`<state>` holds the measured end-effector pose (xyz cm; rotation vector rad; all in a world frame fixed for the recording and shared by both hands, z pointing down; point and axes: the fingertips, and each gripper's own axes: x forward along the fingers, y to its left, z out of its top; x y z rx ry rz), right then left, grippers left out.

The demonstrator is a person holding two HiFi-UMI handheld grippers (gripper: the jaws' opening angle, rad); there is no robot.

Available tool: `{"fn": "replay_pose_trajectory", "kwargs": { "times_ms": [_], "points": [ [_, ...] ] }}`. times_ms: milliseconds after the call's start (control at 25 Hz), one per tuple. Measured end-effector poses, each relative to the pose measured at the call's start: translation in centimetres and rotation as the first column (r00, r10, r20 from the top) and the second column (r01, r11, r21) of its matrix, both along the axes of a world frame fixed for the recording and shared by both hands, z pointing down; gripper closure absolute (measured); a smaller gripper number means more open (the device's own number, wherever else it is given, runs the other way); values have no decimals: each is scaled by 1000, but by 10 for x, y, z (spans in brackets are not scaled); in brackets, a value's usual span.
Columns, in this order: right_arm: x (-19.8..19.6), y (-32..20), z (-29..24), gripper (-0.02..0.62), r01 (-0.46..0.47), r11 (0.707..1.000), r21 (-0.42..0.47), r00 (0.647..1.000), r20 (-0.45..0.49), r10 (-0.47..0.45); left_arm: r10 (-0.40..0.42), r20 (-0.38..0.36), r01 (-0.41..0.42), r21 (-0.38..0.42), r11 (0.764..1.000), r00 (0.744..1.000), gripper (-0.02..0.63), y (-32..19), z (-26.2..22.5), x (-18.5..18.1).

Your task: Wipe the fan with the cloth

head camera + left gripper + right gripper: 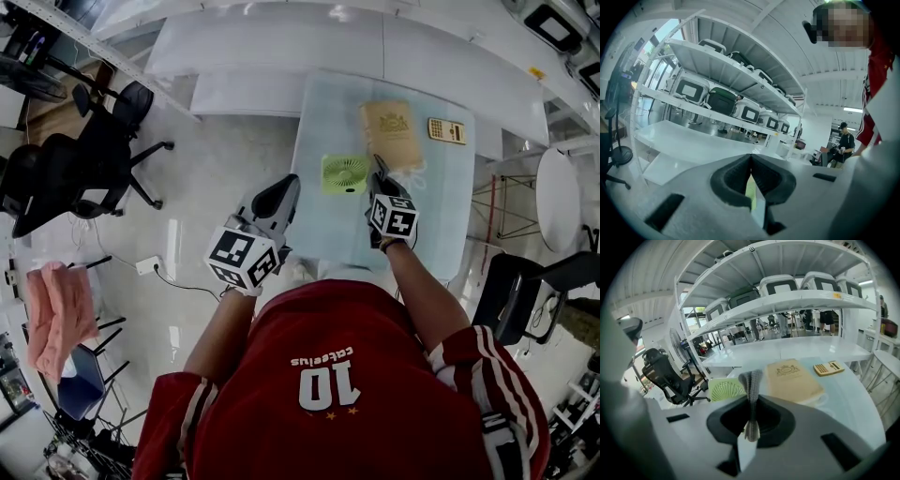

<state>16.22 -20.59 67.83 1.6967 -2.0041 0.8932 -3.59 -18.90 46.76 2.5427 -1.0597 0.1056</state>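
The right gripper (751, 401) has its jaws pressed onto a grey knitted cloth (751, 379), and a folded strip of it stands up past the tips. The left gripper (751, 161) has its jaws together on nothing. Only a sliver of green shows through the slit below where they meet.

In the head view the right gripper (378, 169) has its tip just beside the right side of the small green fan (345, 174). The fan lies flat on the pale glass table (441, 225), nearer the left edge and about midway from near edge to far. The left gripper (284, 190) hangs at the table's left edge, apart from the fan. A tan book (392, 133) lies toward the far edge, its near end close to the right gripper, and a calculator (447, 130) sits by the far right corner.

Only the right gripper view shows the cloth plainly. Only the left gripper view shows a standing person (843, 140) beyond the white shelving (717, 70). Only the head view shows the pink towel (58, 314), left of the black office chair (98, 155).
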Motion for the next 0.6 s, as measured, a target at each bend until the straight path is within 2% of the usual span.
{"fn": "replay_pose_trajectory", "kwargs": {
  "times_ms": [600],
  "points": [
    [-23,-2,1,571,30,1000,3,999,16,-30,-50,6,50,2,999,999,601,2,-2,-20]
  ]
}}
